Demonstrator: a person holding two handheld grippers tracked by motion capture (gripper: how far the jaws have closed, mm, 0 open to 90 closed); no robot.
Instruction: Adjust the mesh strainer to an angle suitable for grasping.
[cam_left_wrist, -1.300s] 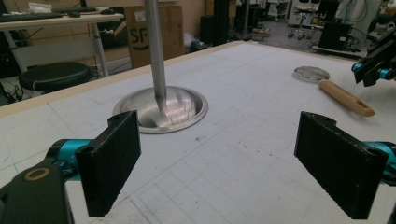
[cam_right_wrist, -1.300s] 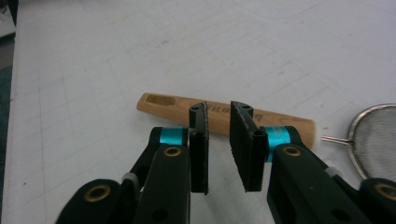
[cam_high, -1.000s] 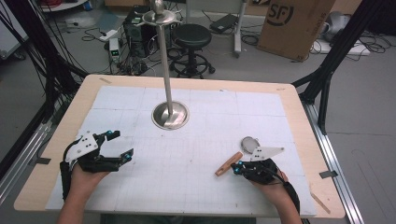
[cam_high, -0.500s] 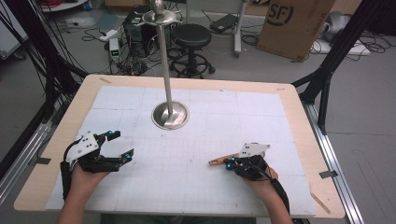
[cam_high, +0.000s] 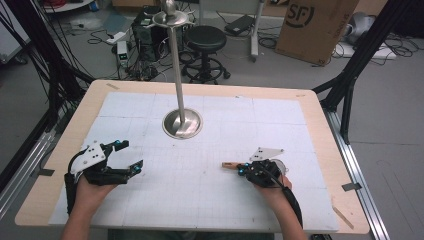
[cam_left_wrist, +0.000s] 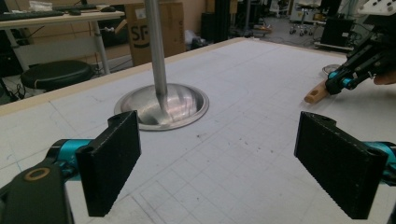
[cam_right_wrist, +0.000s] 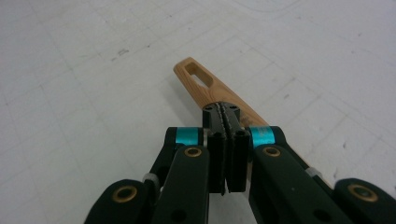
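Wooden handle (cam_right_wrist: 212, 87), light brown with a slotted hole near its free end, is seen lying flat on the white gridded table mat (cam_high: 200, 190). In the right gripper view the right gripper (cam_right_wrist: 226, 122) is positioned directly above the handle's middle; the jaws are pressed together with no gap visible between the pads. The handle passes beneath the closed tips rather than between them, and whether the tips touch the wood cannot be told. In the high view the slotted end of the handle (cam_high: 229, 165) projects to the left of the right gripper (cam_high: 244, 169), and a round metal part (cam_high: 283, 166) is partly visible just beside the hand (cam_high: 272, 181).

The left gripper (cam_high: 131, 156) is held well apart, near the left edge of the mat, with its jaws wide open and nothing between them. In the left gripper view the polished steel stand with a round dished base (cam_left_wrist: 162, 103) is seen ahead of the open jaws, and the handle (cam_left_wrist: 316, 92) is seen farther off at the tip of the other gripper.
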